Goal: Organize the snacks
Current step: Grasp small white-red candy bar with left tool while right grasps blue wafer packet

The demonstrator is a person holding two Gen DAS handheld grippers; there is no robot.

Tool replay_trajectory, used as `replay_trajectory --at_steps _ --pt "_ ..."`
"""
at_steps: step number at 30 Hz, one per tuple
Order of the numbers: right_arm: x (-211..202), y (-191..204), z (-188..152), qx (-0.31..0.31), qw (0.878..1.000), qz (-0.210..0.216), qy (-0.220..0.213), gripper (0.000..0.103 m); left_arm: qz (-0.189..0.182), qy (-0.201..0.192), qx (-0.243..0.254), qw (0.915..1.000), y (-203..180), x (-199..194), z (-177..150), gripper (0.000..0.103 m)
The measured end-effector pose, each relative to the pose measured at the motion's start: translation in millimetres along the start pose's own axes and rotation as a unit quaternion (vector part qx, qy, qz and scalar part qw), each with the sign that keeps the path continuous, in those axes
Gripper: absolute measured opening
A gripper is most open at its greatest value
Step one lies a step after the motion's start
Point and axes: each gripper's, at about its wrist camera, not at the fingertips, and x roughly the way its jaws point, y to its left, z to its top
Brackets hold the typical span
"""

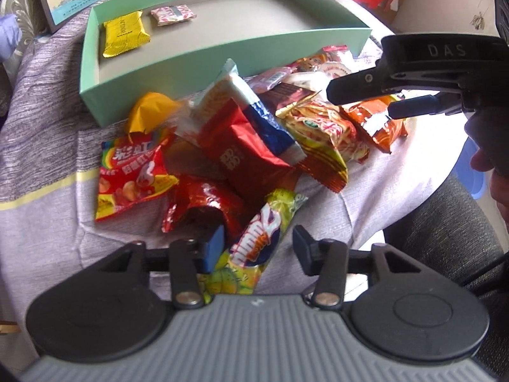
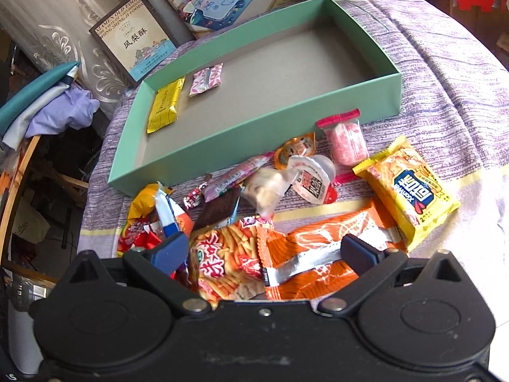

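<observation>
In the green box [image 2: 222, 140] — two snacks [image 2: 165, 108].

Left claw [image 1: 257, 248]: grey ribbed body, black linkages, 2 silver rivets, blue pad; right claw [image 2: 264, 254] all black, "DAS" embossed.

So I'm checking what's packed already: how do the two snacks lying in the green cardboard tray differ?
The yellow foil-wrapped bar is larger and longer than the small pink-and-white patterned packet. The bar lies against the tray's left wall; the packet lies further in. Both lie flat.
</observation>
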Motion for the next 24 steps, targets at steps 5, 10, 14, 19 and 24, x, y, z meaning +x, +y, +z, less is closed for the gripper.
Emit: replay_trajectory --at_steps 5,10,14,19,24 --pt "-4 -4 -3 -0.001 1.0 0.002 -0.007 0.103 0.027 -0.003 -0.015 0.9995 5 -11 -5 0.043" --pt "-4 -7 -5 0.004 1.0 0.003 -0.018 0.103 -0.016 -0.017 0.001 0.9997 -3 -16 1 0.035" --pt "-6 -10 -7 0.007 1.0 0.005 -0.023 0.101 -0.039 0.007 0.014 0.9991 -19 6 7 0.035" --pt "-9 -18 -10 0.016 0.999 -0.001 -0.028 0.1 -0.041 0.017 0.014 0.9989 -28 27 16 0.035" --pt "-16 -14 -12 -0.009 0.999 -0.006 -0.048 0.074 -0.039 0.005 0.006 0.9992 -26 26 18 0.016"
